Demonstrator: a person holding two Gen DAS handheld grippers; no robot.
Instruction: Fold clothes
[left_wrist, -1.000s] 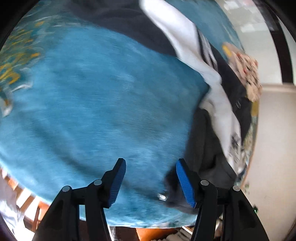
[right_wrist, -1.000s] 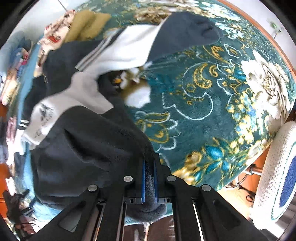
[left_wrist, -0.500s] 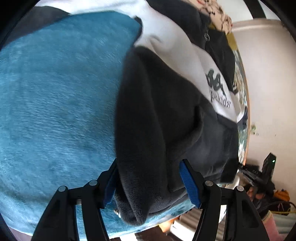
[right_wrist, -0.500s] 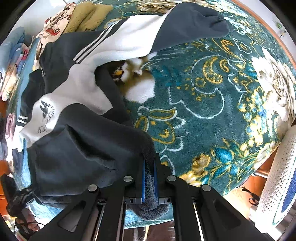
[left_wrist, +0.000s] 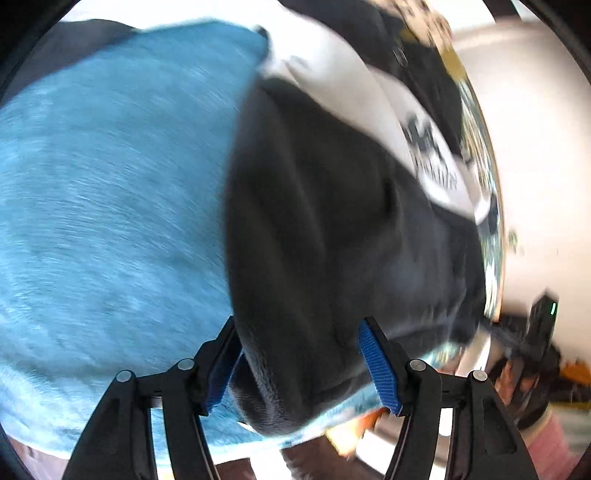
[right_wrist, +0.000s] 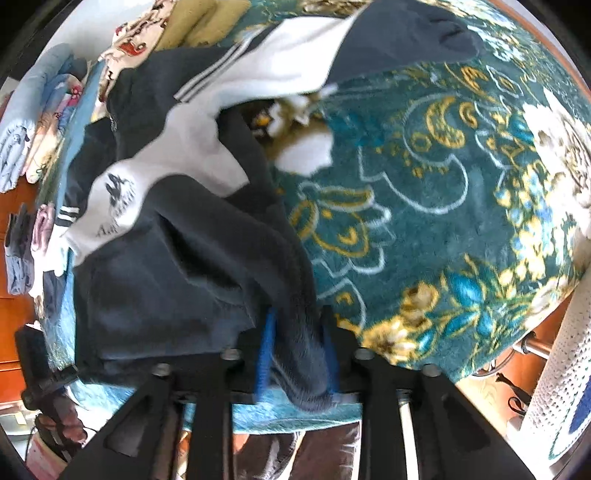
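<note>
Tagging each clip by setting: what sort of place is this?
Probably a bedroom at home. A plush floral blanket covers what looks like a bed, folded bedding is stacked at its far side, and a black-and-white jacket lies on it.

Dark grey and white fleece jacket (right_wrist: 177, 236) with printed chest logo, rumpled across teal floral plush blanket (right_wrist: 443, 206), hem bunched at near edge.
</note>
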